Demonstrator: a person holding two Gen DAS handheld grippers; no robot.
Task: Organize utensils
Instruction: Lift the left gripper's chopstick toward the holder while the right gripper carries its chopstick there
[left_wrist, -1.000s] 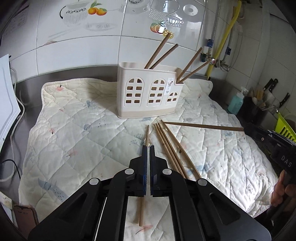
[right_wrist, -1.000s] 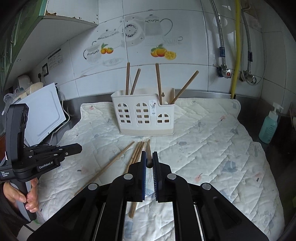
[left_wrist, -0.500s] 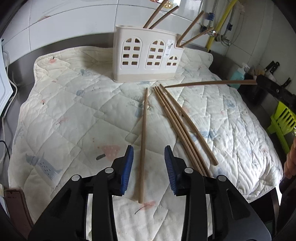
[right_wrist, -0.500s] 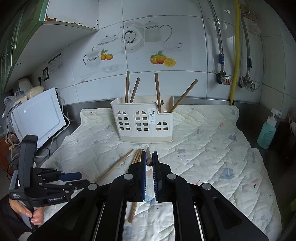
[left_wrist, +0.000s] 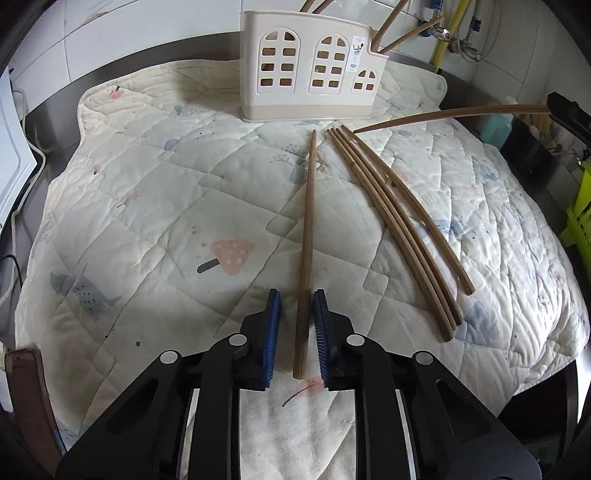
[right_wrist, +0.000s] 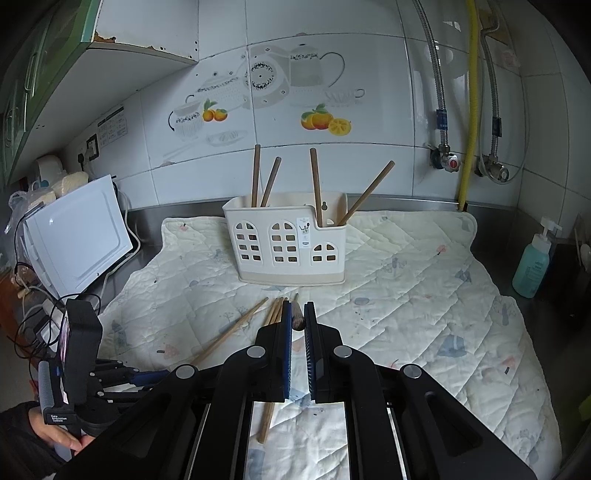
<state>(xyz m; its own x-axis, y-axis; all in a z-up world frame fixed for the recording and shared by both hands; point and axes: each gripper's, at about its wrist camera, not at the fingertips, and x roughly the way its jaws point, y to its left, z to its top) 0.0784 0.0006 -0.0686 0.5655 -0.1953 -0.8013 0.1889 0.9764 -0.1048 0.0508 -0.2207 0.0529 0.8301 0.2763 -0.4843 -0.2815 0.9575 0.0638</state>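
A cream utensil holder (left_wrist: 310, 74) stands at the back of the quilted mat (left_wrist: 147, 184), with several brown chopsticks upright in it (right_wrist: 316, 184). One loose chopstick (left_wrist: 309, 206) lies on the mat. Its near end sits between the blue pads of my left gripper (left_wrist: 296, 295), whose jaws are closing, with a gap still on each side. A bundle of several chopsticks (left_wrist: 388, 218) lies just to the right. My right gripper (right_wrist: 297, 306) is shut on another chopstick (left_wrist: 443, 114), held level above the mat and pointing toward the holder (right_wrist: 291, 243).
A white appliance (right_wrist: 77, 236) with cables stands at the mat's left edge. At the right stand a teal soap bottle (right_wrist: 533, 266) and a green rack (left_wrist: 580, 206). A tiled wall with pipes (right_wrist: 471, 110) lies behind the holder.
My left gripper sank and tipped down over the single chopstick. Its jaws went from shut to wide, then narrowed around the stick's near end. The right gripper kept still.
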